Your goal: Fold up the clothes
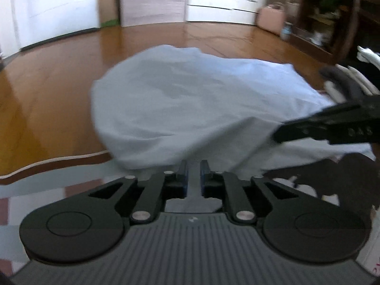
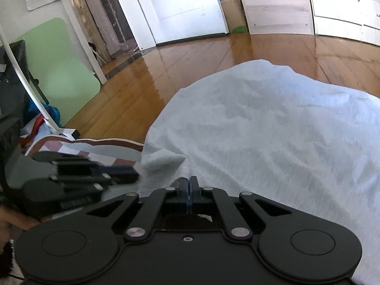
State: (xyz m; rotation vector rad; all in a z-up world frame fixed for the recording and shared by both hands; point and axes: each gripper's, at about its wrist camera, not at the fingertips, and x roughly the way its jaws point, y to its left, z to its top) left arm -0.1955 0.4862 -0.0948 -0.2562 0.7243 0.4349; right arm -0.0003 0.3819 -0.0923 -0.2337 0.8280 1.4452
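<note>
A light grey garment point(image 1: 190, 99) lies spread on the wooden floor, its near edge over a checked mat. It also fills the right wrist view point(image 2: 273, 130). My left gripper point(image 1: 193, 173) sits at the garment's near edge with a narrow gap between its blue pads, and no cloth is clearly held. It also shows at the left of the right wrist view point(image 2: 128, 174). My right gripper point(image 2: 189, 185) is shut on the garment's near edge, which rises in a ridge to its pads. It also shows in the left wrist view point(image 1: 280, 133), pinching cloth.
A checked mat with a brown border point(image 1: 47, 190) lies under the near part of the garment. Wooden floor point(image 1: 59, 83) stretches ahead to white doors and a cardboard box point(image 1: 108, 7). A dark shelf point(image 1: 320, 19) stands at right, a green panel point(image 2: 57, 71) at left.
</note>
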